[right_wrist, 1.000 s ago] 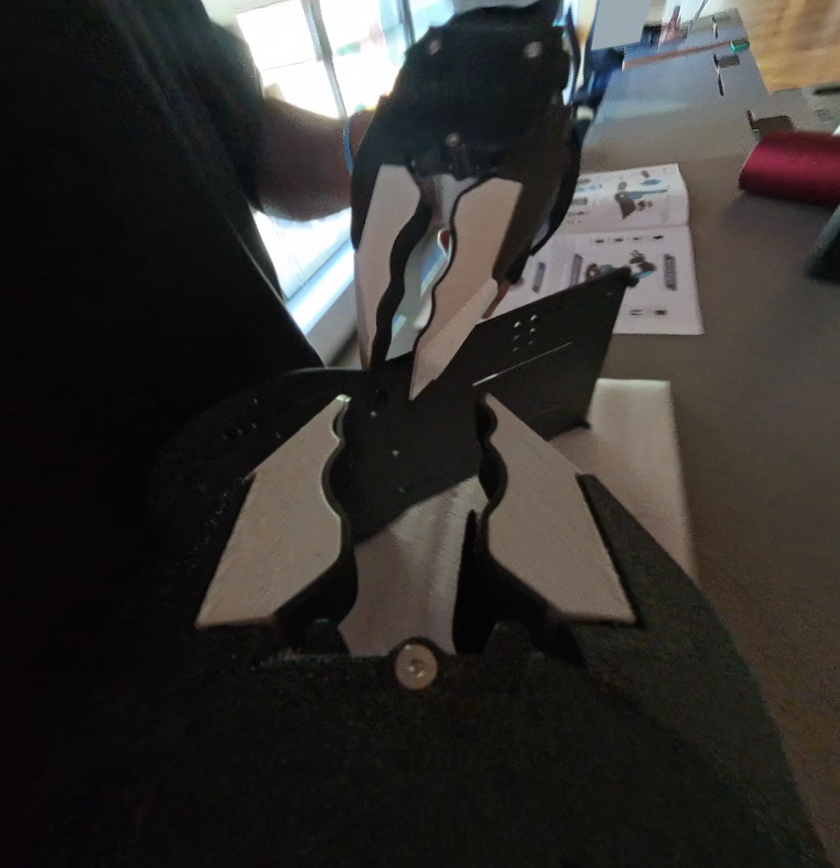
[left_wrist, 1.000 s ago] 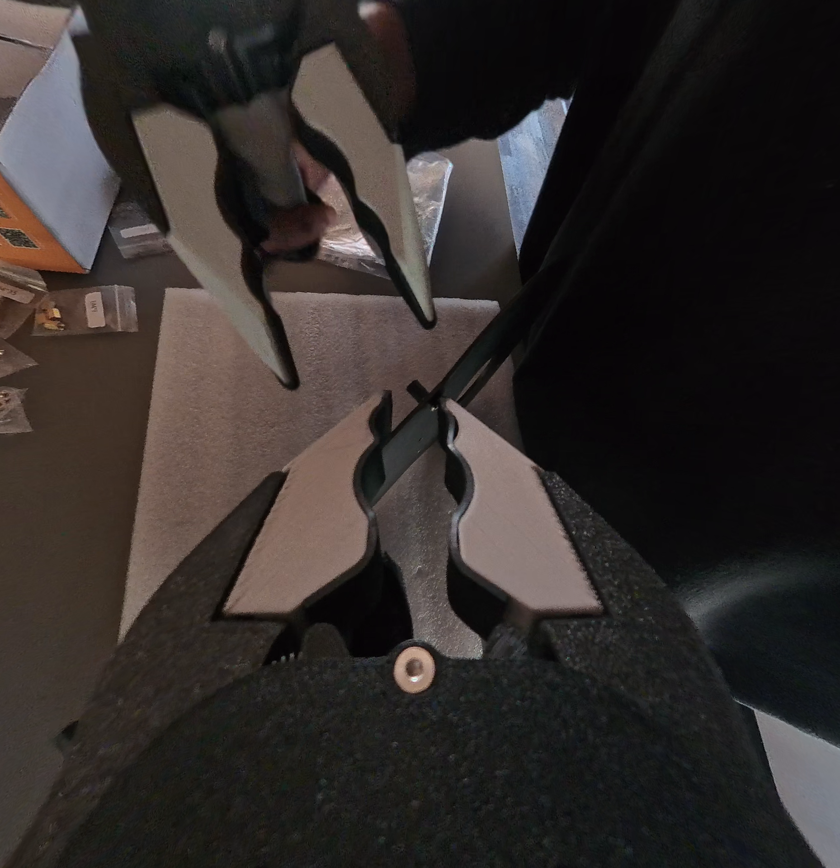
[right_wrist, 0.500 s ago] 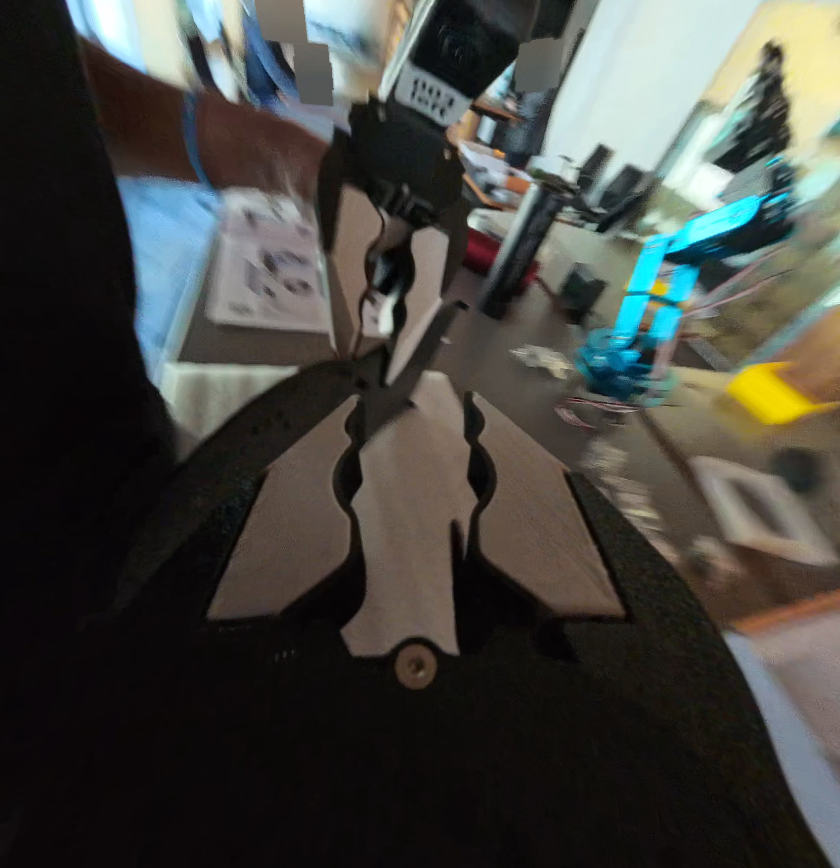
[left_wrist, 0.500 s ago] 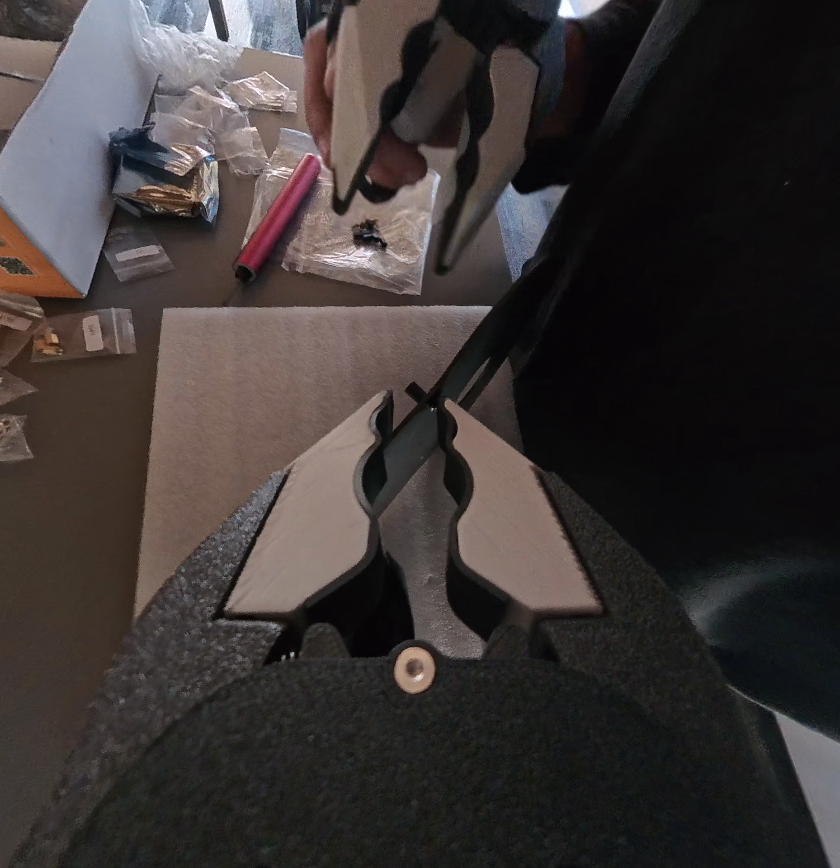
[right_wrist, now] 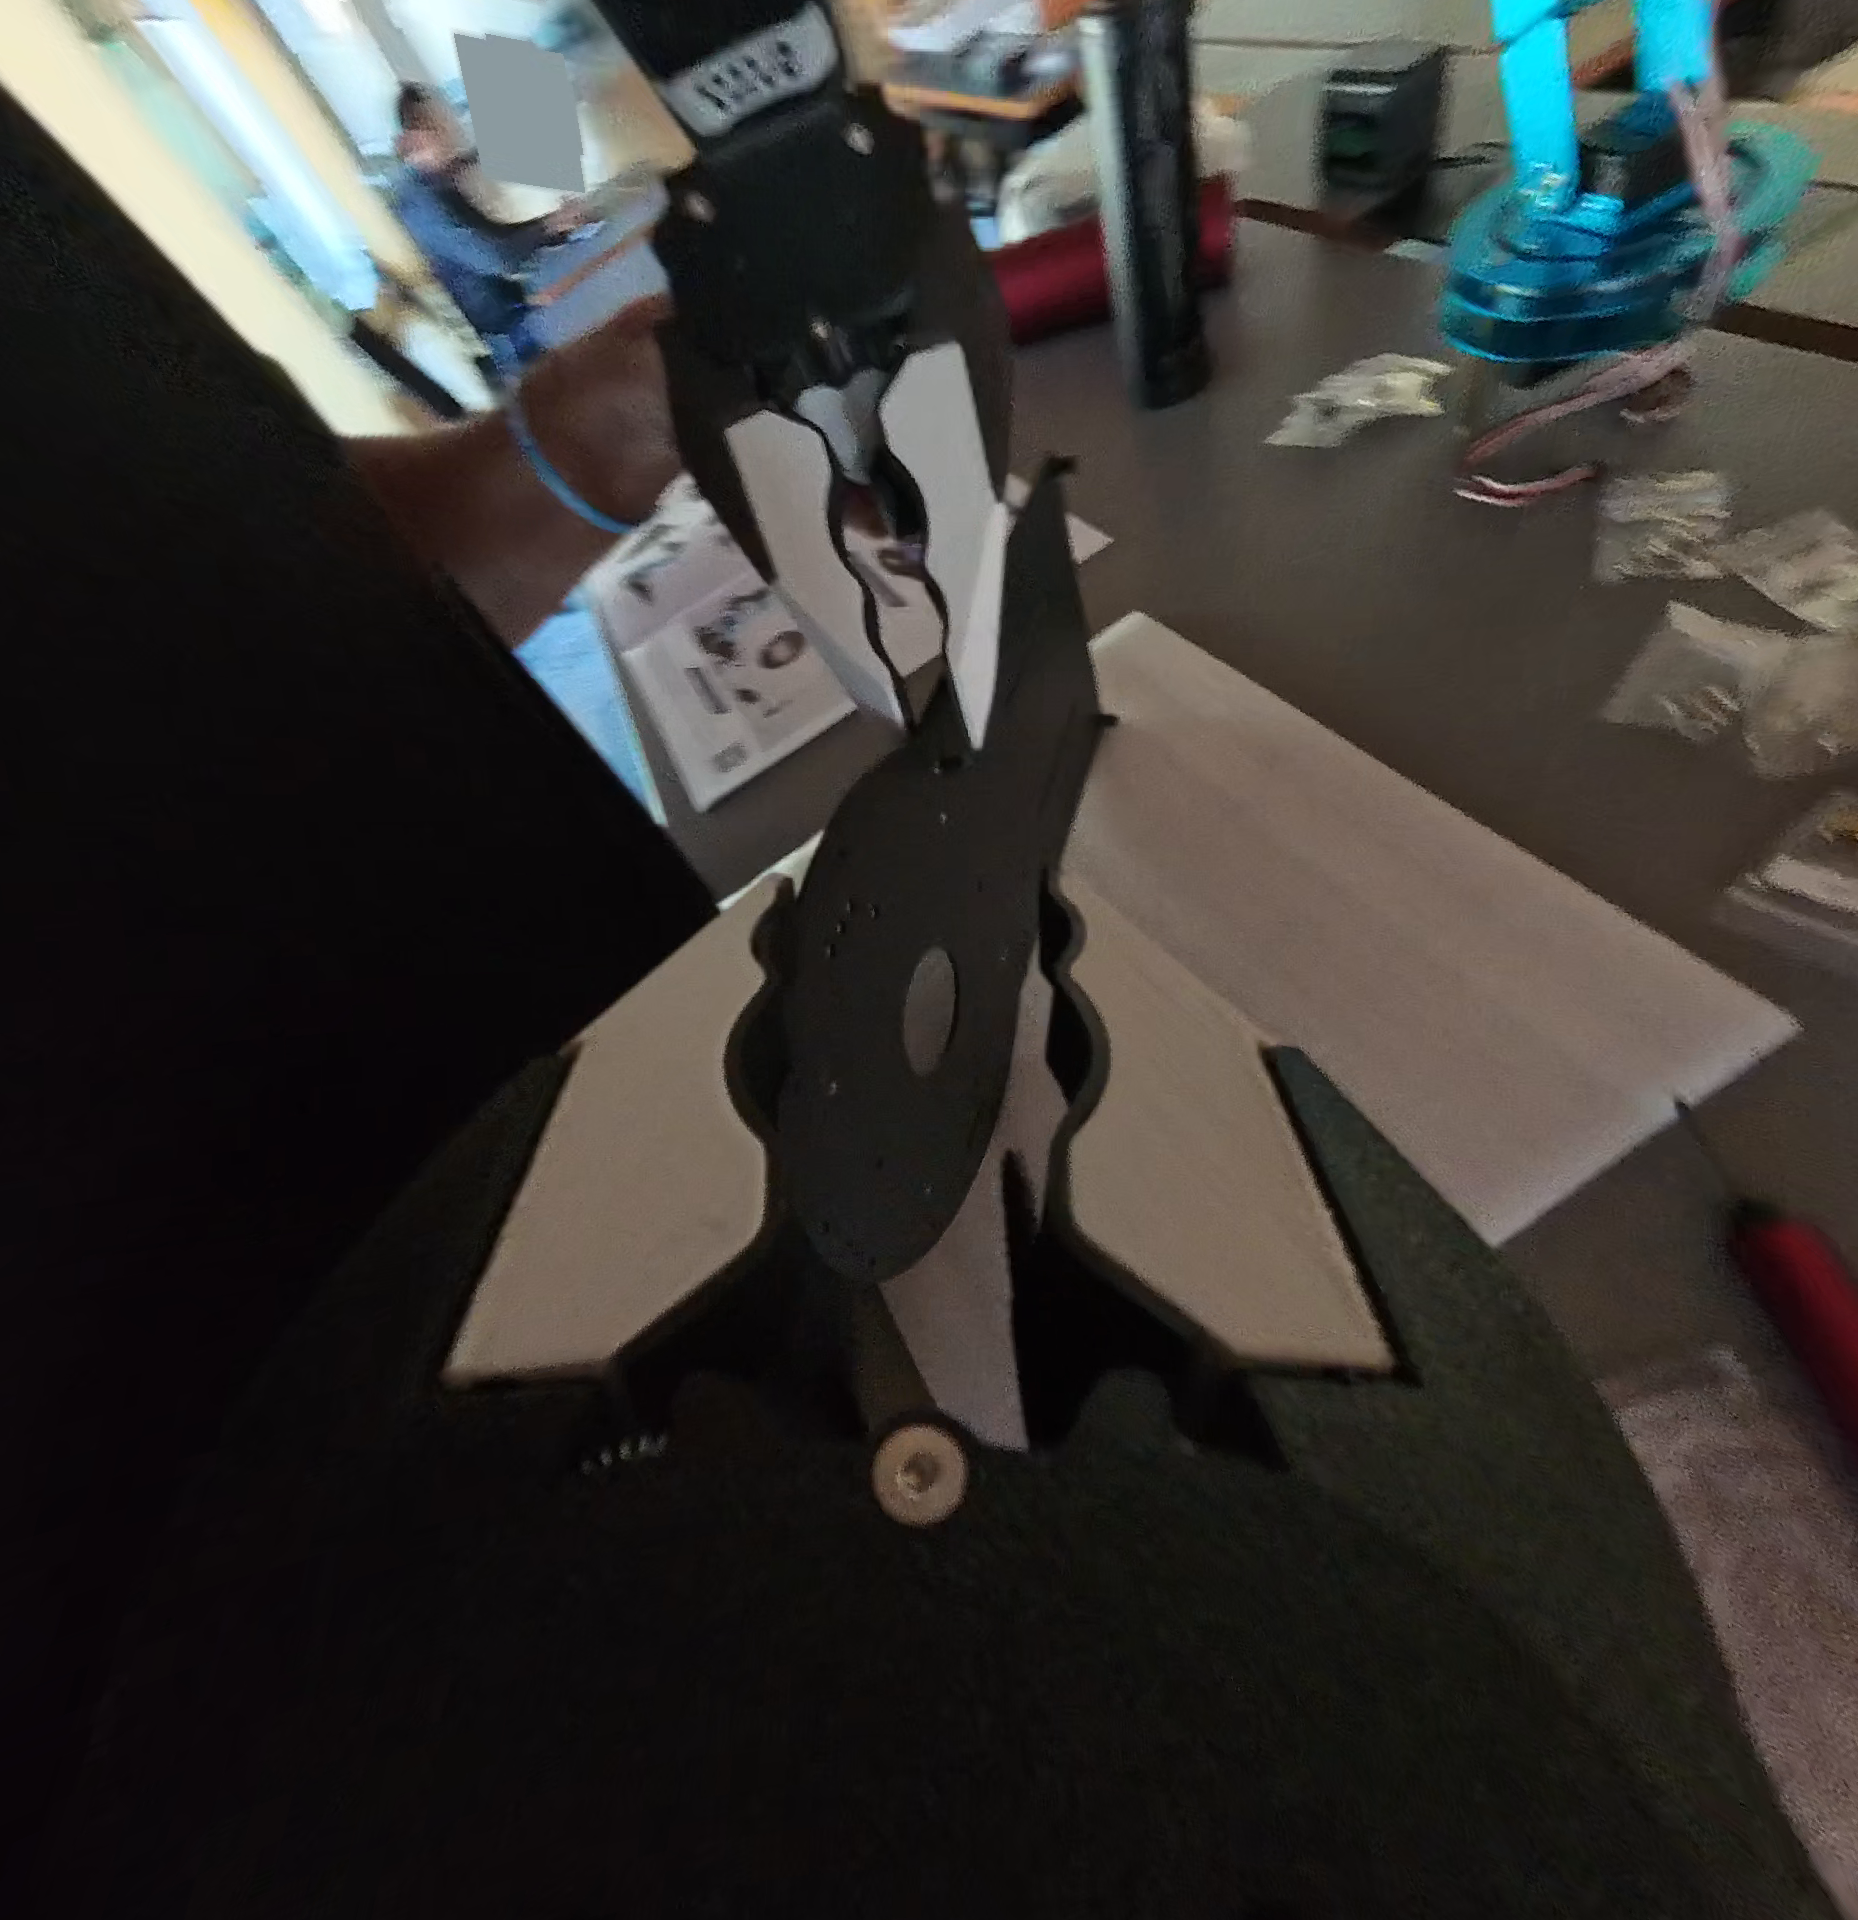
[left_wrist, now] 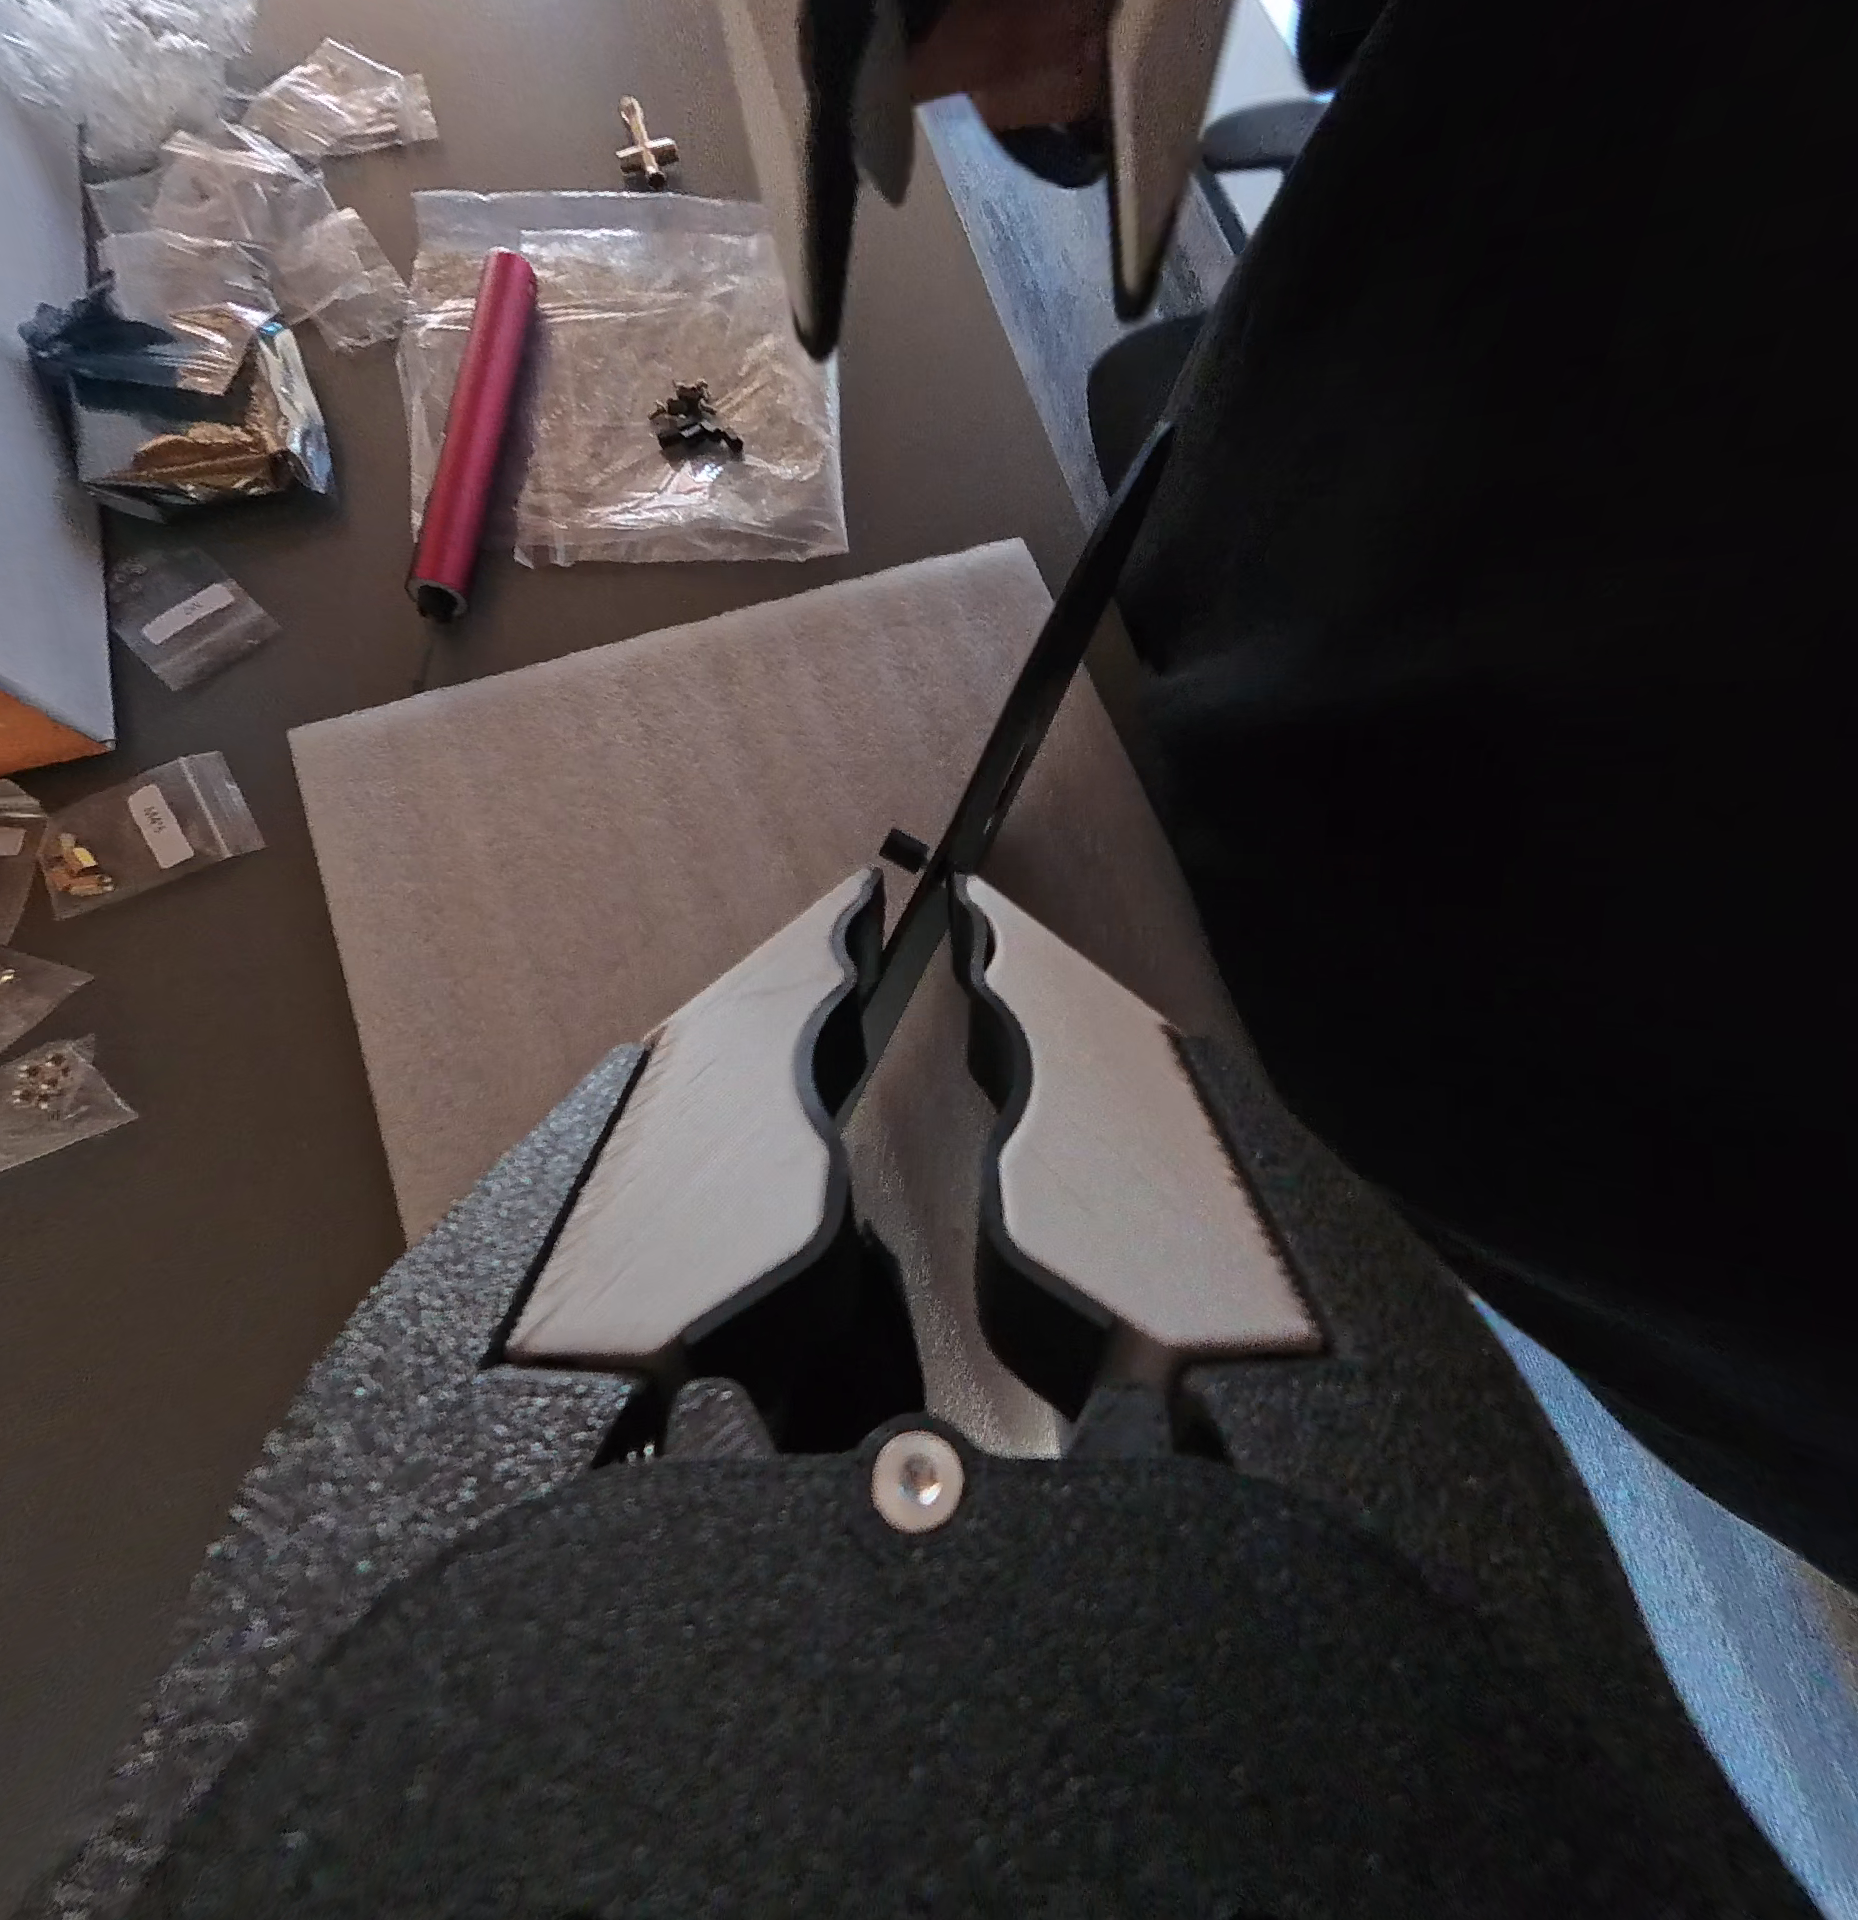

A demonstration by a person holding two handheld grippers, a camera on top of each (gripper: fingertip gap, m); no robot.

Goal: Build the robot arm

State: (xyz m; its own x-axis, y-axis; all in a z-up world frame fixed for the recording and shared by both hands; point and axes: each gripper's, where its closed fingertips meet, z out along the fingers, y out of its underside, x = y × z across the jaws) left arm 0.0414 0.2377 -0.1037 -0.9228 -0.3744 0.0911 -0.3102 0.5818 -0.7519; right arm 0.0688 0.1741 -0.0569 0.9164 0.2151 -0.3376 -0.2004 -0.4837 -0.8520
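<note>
Right now my left claw (left_wrist: 917, 894) is clenched on a thin black plate (left_wrist: 1018, 727), pinching it near one end at the very tips. The plate stands on edge above the white foam sheet (left_wrist: 613, 831) and slants up towards my dark clothing (left_wrist: 1527, 623). My right claw (right_wrist: 909, 904) is released, its fingers spread wide. From its own camera the plate's rounded, drilled end sits in the gap between them, but I cannot tell whether either finger touches it.

I judge the plate stiff and light, with smooth, likely slippery faces. It is so thin that only a flat pinch across both faces would hold it; the plain margin beside the oval hole looks the surest place.

The foam sheet lies on a grey-brown worktop (left_wrist: 177, 1299). Beyond it are a red tube (left_wrist: 475, 416), a clear bag (left_wrist: 634, 260) holding small black screws (left_wrist: 696, 421), and little bags of brass hardware (left_wrist: 146, 831). An open booklet (right_wrist: 738, 675) lies near the worktop's edge. Farther off stand a tall dark cylinder (right_wrist: 1153, 208) and a blue robot arm (right_wrist: 1569, 260), blurred, and a person (right_wrist: 457, 239) sits in the bright room behind.
</note>
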